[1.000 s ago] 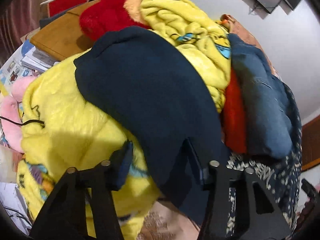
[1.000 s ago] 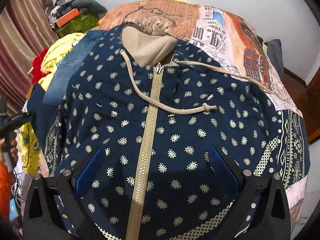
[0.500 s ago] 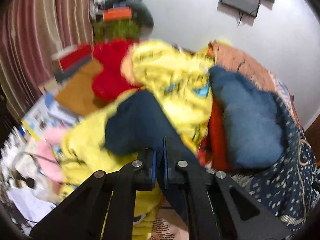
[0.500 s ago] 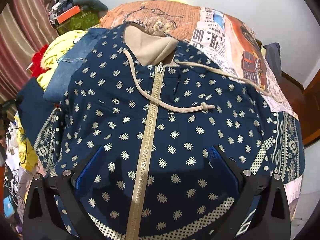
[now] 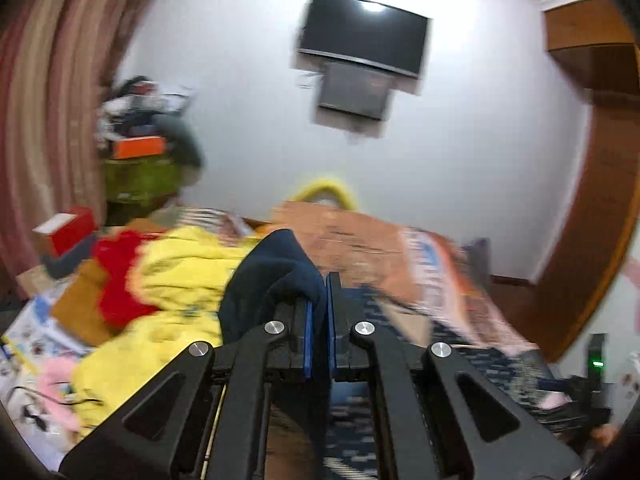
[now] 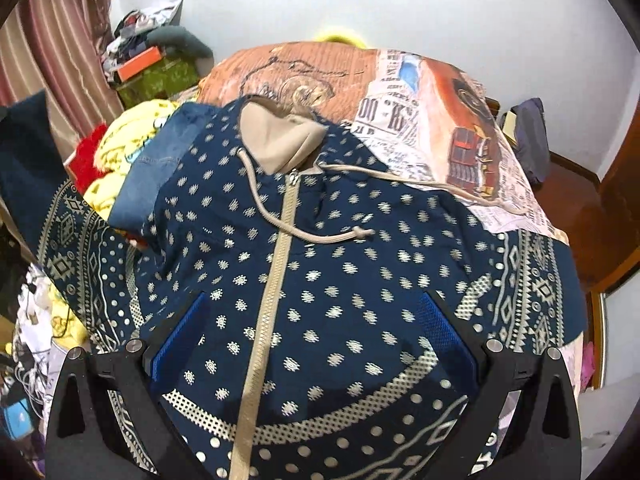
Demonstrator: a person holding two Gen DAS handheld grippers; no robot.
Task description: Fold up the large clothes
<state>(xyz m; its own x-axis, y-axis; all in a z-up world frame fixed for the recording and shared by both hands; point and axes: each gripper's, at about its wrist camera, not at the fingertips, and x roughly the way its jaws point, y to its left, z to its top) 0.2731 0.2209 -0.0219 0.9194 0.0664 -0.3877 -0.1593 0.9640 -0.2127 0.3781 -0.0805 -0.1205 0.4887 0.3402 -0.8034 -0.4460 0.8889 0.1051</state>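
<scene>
**Left gripper lifts a sleeve while the right waits over the hoodie**

The left gripper (image 5: 318,312) is clenched on a fold of dark navy cloth, the sleeve (image 5: 276,276), which bunches up over its tips and hangs down on their left side. The pinch sits near the cloth's end, probably so the rest can trail freely when it is carried across. Left of the tips lie a yellow blanket (image 5: 180,268) and something red (image 5: 116,280), with loose clutter beyond; ahead is the white wall with a TV (image 5: 362,34); right of the tips the bedspread (image 5: 360,248) runs away. This view is blurred, so finer detail cannot be told.

The right gripper (image 6: 316,336) is released, its jaws wide apart and hovering above the hoodie (image 6: 340,264) with nothing between the pads. The hoodie lies face up on the bedspread, zip (image 6: 276,280) closed and running away from the tool just left of its centre line, hood (image 6: 280,140) at the far end, drawcord (image 6: 320,236) loose across the chest. Far left of the tool, the patterned left sleeve rises off the bed to the frame's edge, consistent with the other gripper's hold. Laid flat and zipped, the body gives a stable base for folding the sleeve inward, likely the step in hand.
</scene>
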